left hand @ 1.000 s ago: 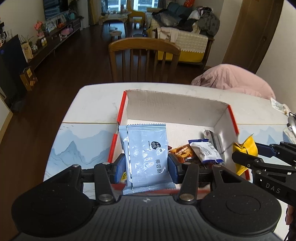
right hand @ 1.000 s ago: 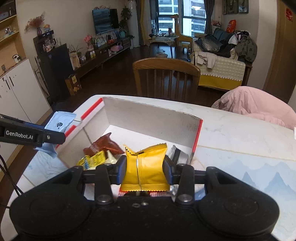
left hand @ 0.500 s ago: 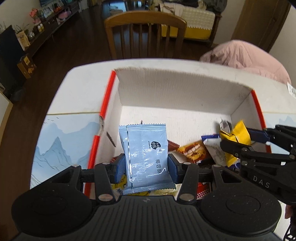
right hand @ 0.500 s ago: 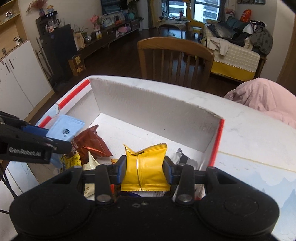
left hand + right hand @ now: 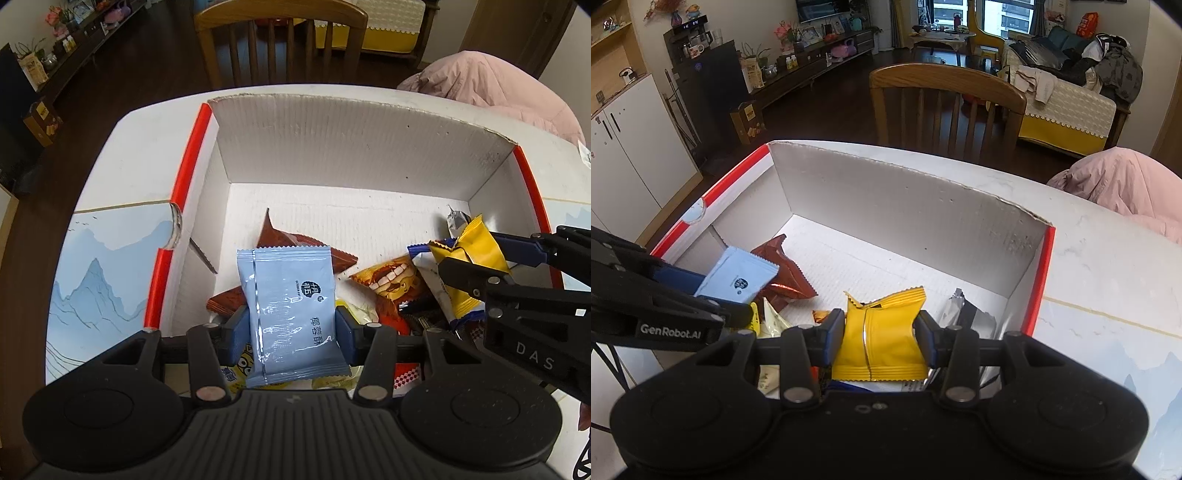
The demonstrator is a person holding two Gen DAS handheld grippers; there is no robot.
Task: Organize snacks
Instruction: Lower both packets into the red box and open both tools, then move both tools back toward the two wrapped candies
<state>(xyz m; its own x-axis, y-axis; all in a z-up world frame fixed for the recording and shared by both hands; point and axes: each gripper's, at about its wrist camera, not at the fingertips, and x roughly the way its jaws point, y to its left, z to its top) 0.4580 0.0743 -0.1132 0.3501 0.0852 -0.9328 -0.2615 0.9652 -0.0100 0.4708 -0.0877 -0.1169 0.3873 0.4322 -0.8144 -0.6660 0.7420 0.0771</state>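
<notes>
Over the open cardboard box [image 5: 354,147] with red edges, both grippers point down into its near half. From the left wrist view, the left gripper [image 5: 291,325] clamps a pale blue snack packet [image 5: 288,314] by its sides, the packet standing upright above a reddish-brown wrapper [image 5: 291,243] and a yellow cartoon-printed packet [image 5: 243,365] on the box floor. That view also shows the right gripper [image 5: 476,258] from the side, pinching a yellow packet [image 5: 476,247] over an orange wrapper [image 5: 391,280] and a white-and-blue one [image 5: 436,284]. The right wrist view shows the yellow packet [image 5: 881,339] face on, squeezed in at the waist between the blue pads [image 5: 833,334], and a silver foil packet [image 5: 964,314] lying just to its right near the box wall [image 5: 1034,280], a thing mostly hidden from the left camera. Only this view takes in the white cabinet [image 5: 631,147] and the sofa [image 5: 1071,99] beyond the wooden chair [image 5: 945,99].
</notes>
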